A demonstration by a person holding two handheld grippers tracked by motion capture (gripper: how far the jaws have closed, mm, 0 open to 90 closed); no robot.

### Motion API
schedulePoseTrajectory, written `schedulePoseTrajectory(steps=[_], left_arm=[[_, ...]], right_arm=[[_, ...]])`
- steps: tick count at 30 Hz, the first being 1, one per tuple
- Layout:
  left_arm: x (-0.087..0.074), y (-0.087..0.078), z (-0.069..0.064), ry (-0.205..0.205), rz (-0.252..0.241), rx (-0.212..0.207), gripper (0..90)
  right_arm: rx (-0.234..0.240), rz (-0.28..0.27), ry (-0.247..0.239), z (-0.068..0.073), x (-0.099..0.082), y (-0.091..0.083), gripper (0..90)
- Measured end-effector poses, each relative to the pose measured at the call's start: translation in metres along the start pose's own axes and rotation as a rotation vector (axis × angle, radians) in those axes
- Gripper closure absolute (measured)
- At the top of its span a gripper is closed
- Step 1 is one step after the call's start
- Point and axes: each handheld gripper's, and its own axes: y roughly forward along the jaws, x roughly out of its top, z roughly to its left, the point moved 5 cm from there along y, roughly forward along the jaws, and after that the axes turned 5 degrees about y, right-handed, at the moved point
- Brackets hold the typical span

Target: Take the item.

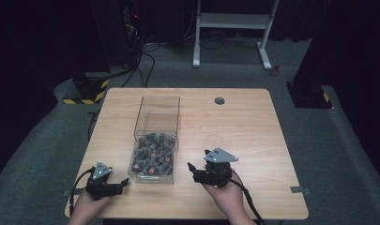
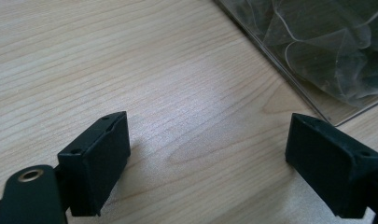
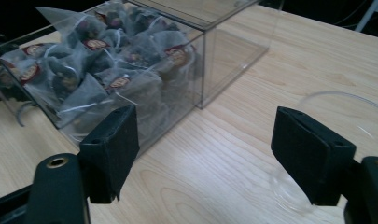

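The left gripper (image 1: 113, 187) rests on the light wooden table (image 1: 253, 131), just left of the near end of the clear rectangular plastic box (image 1: 155, 140); its jaws stand wide apart with only bare wood between them. The right gripper (image 1: 197, 169) is near the right side of the box, jaws also apart and holding nothing. A clear plastic cup (image 3: 340, 140) stands on the table behind the right jaw. Inside the near half of the box lie many pyramid tea bags (image 3: 98, 60) with red labels; its far half looks empty.
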Motion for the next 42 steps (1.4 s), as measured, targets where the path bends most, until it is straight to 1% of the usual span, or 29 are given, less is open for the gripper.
schedulePoseTrajectory(steps=[4, 5, 14, 22, 28, 34, 42], left_arm=[[0.0, 0.0, 0.0, 0.0, 0.0, 0.0, 14.3], [0.0, 0.0, 0.0, 0.0, 0.0, 0.0, 14.3], [0.0, 0.0, 0.0, -0.001, 0.0, 0.0, 14.3], [0.0, 0.0, 0.0, -0.001, 0.0, -0.001, 14.3], [0.0, 0.0, 0.0, 0.0, 0.001, -0.001, 14.1], [0.0, 0.0, 0.0, 0.0, 0.001, -0.001, 14.1], [0.0, 0.0, 0.0, 0.001, 0.0, -0.001, 14.1]], right_arm=[[0.02, -0.004, -0.012, 0.01, 0.004, 0.003, 27.4], [0.027, -0.004, -0.007, 0.013, 0.005, 0.004, 27.9], [0.073, -0.018, -0.034, 0.03, 0.014, 0.016, 30.9], [0.115, -0.022, -0.031, 0.044, 0.019, 0.026, 32.5], [0.139, -0.02, -0.037, 0.054, 0.021, 0.032, 33.9], [0.158, -0.015, -0.057, 0.063, 0.022, 0.037, 34.7], [0.199, -0.001, -0.055, 0.075, 0.021, 0.043, 40.8]])
